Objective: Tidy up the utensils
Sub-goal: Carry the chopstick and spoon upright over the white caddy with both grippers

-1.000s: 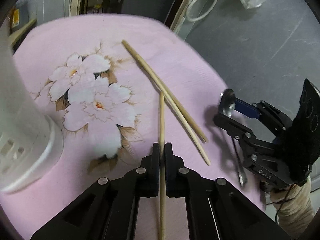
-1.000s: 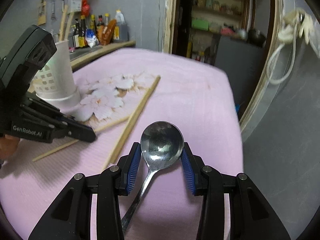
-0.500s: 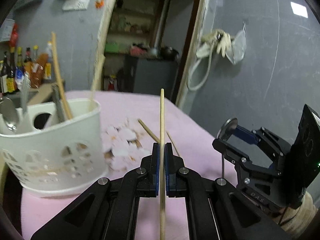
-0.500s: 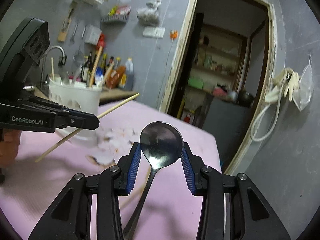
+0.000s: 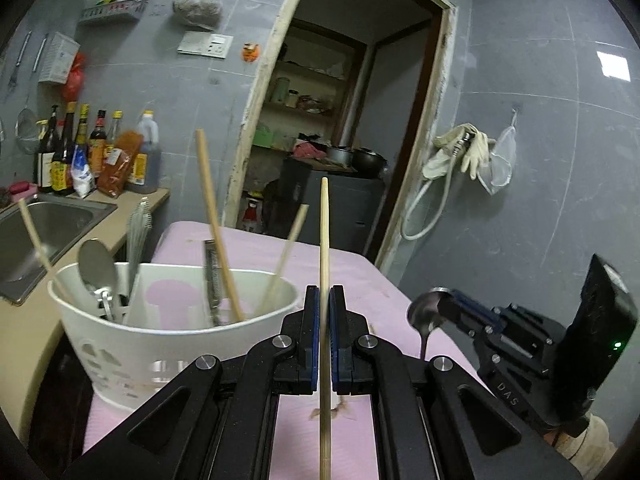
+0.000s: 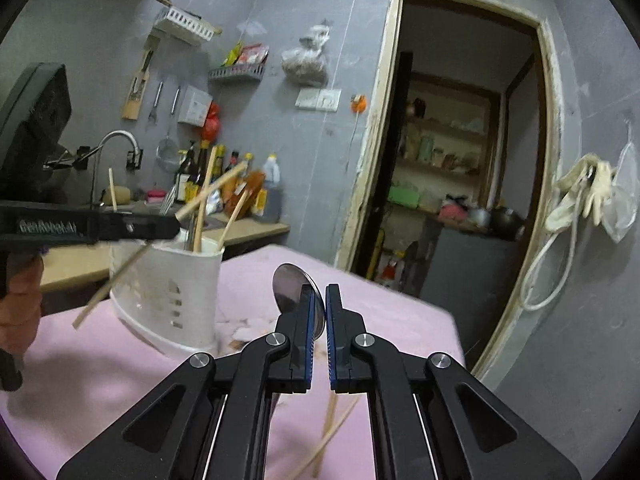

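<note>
Standing chopstick [image 5: 325, 264] pinched between left fingers [image 5: 313, 332]

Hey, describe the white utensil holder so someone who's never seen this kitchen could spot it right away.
Find the pink-covered table. Near its corner beside the sink stands the white utensil holder, a slotted plastic tub. It alone bristles with upright chopsticks and a steel spoon.

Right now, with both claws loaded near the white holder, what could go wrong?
The right claw has just been closing its jaws on the bowl of the spoon, not its handle, so the spoon may swivel or slip out. The left claw pinches the chopstick partway along, so its long tip could catch the leaning chopsticks and nudge the holder.
</note>
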### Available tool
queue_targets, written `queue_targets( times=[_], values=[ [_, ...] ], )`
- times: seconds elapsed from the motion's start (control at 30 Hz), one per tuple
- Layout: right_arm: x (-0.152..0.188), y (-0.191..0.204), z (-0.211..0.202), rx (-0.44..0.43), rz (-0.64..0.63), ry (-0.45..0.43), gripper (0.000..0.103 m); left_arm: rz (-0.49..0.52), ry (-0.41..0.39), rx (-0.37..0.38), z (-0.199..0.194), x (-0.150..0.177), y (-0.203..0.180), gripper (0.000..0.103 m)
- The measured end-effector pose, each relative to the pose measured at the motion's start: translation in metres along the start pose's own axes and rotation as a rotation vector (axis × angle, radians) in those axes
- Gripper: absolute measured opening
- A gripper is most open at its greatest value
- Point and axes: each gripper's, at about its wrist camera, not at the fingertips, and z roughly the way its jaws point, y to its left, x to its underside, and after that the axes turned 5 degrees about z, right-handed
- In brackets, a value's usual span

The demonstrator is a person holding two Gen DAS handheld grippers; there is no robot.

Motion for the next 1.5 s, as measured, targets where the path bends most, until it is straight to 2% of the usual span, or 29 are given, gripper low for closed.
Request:
queue_targets(
  times=[0.2,0.53,0.77,1.03,1.17,1.3,1.37,1.5],
  values=[
    [0.01,0.005,0.003,-0.009,-0.006,0.026,0.002,-0.059,-0.021,-0.006,-0.011,-0.001,0.019,0.002],
    [-0.026,0.015,-0.011,0.014,-0.03,-0.127,0.002,-0.108,-0.149,-0.057,-0.033,-0.033,0.055,0.002],
    [-0.076,0.029,-0.006,-0.022,-0.055,-0.245,0.002,-0.153,-0.272,-0.143,-0.044,-0.059,0.099,0.002],
    [-0.117,0.057,0.023,-0.067,-0.041,-0.366,0.002,-0.202,-0.382,-0.309,-0.042,-0.064,0.142,0.002],
    [-0.117,0.066,0.038,-0.041,-0.023,-0.415,0.002,-0.206,-0.418,-0.379,-0.036,-0.055,0.149,0.002],
    [-0.104,0.075,0.053,0.008,-0.009,-0.462,0.002,-0.216,-0.442,-0.431,-0.028,-0.043,0.149,0.002],
    [-0.096,0.079,0.057,0.026,-0.023,-0.475,0.002,-0.174,-0.49,-0.484,-0.029,-0.036,0.141,0.002],
    [-0.081,0.089,0.068,0.046,-0.065,-0.476,0.002,-0.134,-0.533,-0.528,-0.027,-0.027,0.133,0.002]
  ],
)
